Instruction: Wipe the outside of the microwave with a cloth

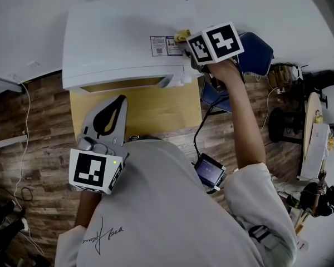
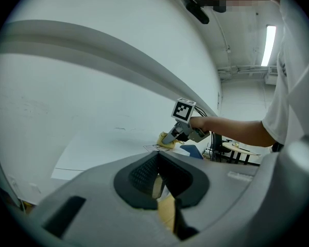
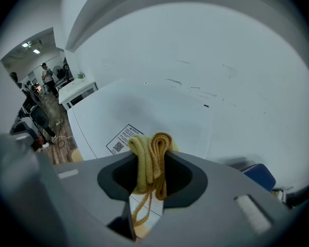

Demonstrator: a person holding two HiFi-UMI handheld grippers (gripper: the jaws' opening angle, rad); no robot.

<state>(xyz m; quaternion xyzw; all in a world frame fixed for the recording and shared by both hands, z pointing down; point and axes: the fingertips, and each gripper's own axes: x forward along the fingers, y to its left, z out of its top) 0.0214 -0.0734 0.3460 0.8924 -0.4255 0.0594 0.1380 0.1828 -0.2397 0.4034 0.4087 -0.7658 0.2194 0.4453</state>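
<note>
A white microwave [image 1: 128,38] stands on a wooden table [image 1: 150,107]. My right gripper [image 1: 187,48] is over the right part of its top, shut on a bunched yellow cloth [image 1: 181,35] next to a printed label [image 1: 166,45]. In the right gripper view the cloth [image 3: 152,161] fills the gap of that gripper [image 3: 152,153], above the microwave's top [image 3: 144,112]. My left gripper [image 1: 120,100] hangs over the table in front of the microwave, shut and holding nothing. The left gripper view shows its pads [image 2: 144,174] together, with the right gripper [image 2: 176,134] and cloth [image 2: 166,139] beyond.
A blue chair [image 1: 256,52] stands right of the microwave. A small screen device [image 1: 210,170] with a cable sits by the table's right side. Stools and clutter [image 1: 284,124] fill the far right. Cables [image 1: 23,149] lie on the wooden floor at left.
</note>
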